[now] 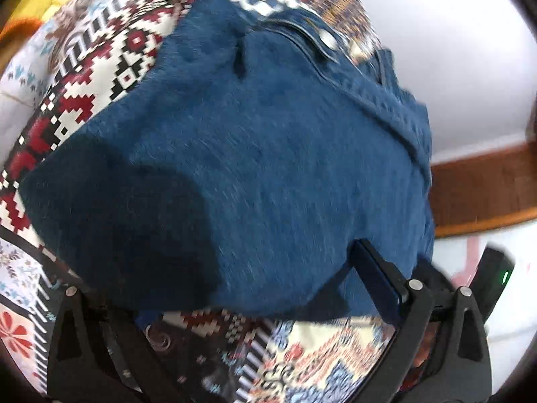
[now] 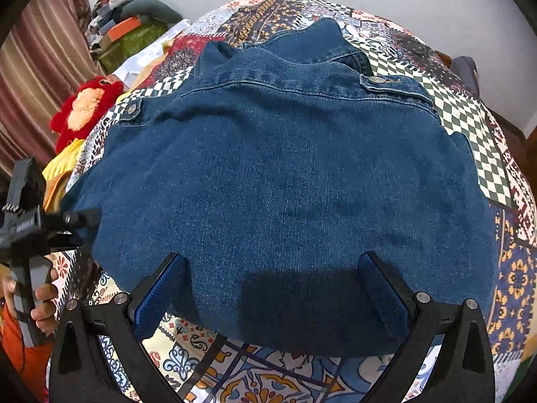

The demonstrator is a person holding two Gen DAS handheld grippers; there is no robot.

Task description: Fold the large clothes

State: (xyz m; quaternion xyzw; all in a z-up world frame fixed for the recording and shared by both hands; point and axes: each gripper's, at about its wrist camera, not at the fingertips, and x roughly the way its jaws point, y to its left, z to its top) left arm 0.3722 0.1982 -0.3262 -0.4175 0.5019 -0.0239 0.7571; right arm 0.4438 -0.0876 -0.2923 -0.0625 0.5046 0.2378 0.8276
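Note:
A blue denim jacket (image 2: 285, 174) lies back-up on a patterned bedspread (image 2: 470, 117), collar at the far side. My right gripper (image 2: 271, 258) hovers open over the jacket's near hem, its blue pads (image 2: 161, 295) standing on either side of the cloth. My left gripper (image 2: 79, 225), held by a hand (image 2: 43, 299), sits at the jacket's left edge. In the left wrist view the left gripper (image 1: 265, 252) is spread wide. One blue-padded finger (image 1: 376, 275) lies on top of the jacket (image 1: 251, 168). The other finger is hidden under the raised cloth.
A red and yellow plush toy (image 2: 84, 110) lies at the bed's left side, with a pile of boxes and clothes (image 2: 131, 23) behind it and a curtain (image 2: 40, 77) further left. A white wall and a wooden ledge (image 1: 483, 188) show beyond the bed's edge.

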